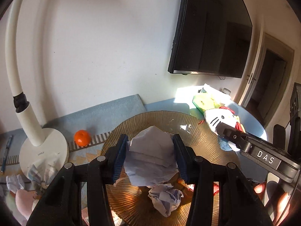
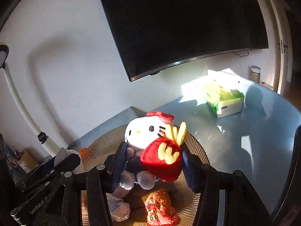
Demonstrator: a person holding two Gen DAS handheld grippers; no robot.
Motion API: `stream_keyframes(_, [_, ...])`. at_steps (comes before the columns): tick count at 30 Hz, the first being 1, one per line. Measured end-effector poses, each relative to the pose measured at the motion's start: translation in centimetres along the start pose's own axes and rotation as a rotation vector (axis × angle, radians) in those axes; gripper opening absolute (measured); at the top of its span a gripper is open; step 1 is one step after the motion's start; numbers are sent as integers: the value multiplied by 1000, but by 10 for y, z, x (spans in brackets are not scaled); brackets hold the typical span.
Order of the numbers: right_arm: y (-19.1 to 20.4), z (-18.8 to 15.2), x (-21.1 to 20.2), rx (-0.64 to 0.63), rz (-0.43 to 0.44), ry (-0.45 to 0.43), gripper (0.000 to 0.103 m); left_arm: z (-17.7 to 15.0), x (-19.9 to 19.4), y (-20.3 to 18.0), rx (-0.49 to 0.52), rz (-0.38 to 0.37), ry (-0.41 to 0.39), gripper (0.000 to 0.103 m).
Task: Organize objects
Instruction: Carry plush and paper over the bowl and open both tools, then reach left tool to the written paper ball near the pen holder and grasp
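Note:
My left gripper (image 1: 149, 145) is shut on a crumpled white paper (image 1: 152, 154) and holds it above a ribbed amber glass plate (image 1: 203, 137). A second paper ball (image 1: 165, 197) lies on the plate below. My right gripper (image 2: 153, 150) is shut on a white cat plush (image 2: 143, 137) that carries a red fries pouch (image 2: 163, 160), above the same plate (image 2: 97, 145). A red crumpled wrapper (image 2: 160, 209) and a paper ball (image 2: 119, 207) lie on the plate under it. The plush also shows in the left wrist view (image 1: 220, 118), with the right gripper (image 1: 228, 130) around it.
A white desk lamp (image 1: 43, 150) stands at left, an orange (image 1: 82, 137) beside it. A pen (image 1: 6, 150) and more crumpled paper (image 1: 13, 182) lie far left. A green tissue box (image 2: 223, 99) sits on the blue glass table (image 2: 254, 131). A wall TV (image 2: 178, 22) hangs behind.

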State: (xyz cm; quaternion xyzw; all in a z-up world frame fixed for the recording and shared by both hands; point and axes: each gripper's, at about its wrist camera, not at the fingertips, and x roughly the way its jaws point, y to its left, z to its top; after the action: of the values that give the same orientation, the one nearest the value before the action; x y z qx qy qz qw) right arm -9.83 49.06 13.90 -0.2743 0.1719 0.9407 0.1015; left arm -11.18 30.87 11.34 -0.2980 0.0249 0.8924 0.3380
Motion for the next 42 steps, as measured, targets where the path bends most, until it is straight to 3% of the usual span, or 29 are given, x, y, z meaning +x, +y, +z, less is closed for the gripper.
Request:
stream_keyframes(1, [-3, -3, 4, 12, -10, -2, 55, -1, 7, -3, 12, 6, 8, 48])
stream_keyframes(3, [-11, -9, 15, 41, -11, 12, 73, -3, 17, -3, 18, 10, 26, 54])
stream_keyframes(4, [-15, -12, 21, 60, 1, 33, 82, -5, 22, -1, 13, 4, 46, 79])
stream_keyframes(5, [-17, -13, 24, 77, 12, 49, 82, -6, 24, 4, -5, 15, 57, 94])
stream_keyframes(6, [-20, -14, 25, 79, 38, 56, 82, -7, 25, 9, -25, 29, 52, 96])
stream_keyframes(11, [-15, -14, 16, 43, 25, 9, 82, -10, 11, 29, -100, 10, 72, 97])
stream_keyframes(16, [0, -13, -12, 10, 41, -26, 82, -9, -32, 39, -120, 9, 40, 97])
stream_keyframes(23, [60, -31, -89, -122, 186, -74, 92, -37, -154, 64, -75, 90, -60, 101])
stream_keyframes(25, [87, -45, -104, -169, 257, -56, 94, -52, -193, 80, -95, 158, -107, 103])
stream_keyframes(26, [100, -57, -109, -186, 301, -40, 100, -62, -210, 90, -111, 219, -129, 103])
stream_keyframes(29, [133, -113, -107, -224, 383, 20, 103, -107, -244, 132, -181, 517, -178, 102])
stream_keyframes(31, [158, -154, -90, -285, 388, 100, 103, -144, -248, 162, -236, 628, -150, 102])
stream_keyframes(34, [184, -189, -66, -366, 374, 170, 103, -189, -241, 197, -300, 618, -78, 102])
stream_keyframes(37, [193, -198, -52, -424, 312, 171, 103, -206, -235, 215, -341, 587, -49, 101])
stream_keyframes(40, [189, -197, -40, -400, 317, 220, 103, -213, -247, 223, -413, 573, -119, 102])
stream_keyframes(42, [184, -196, -32, -369, 306, 255, 103, -218, -247, 232, -470, 554, -102, 102])
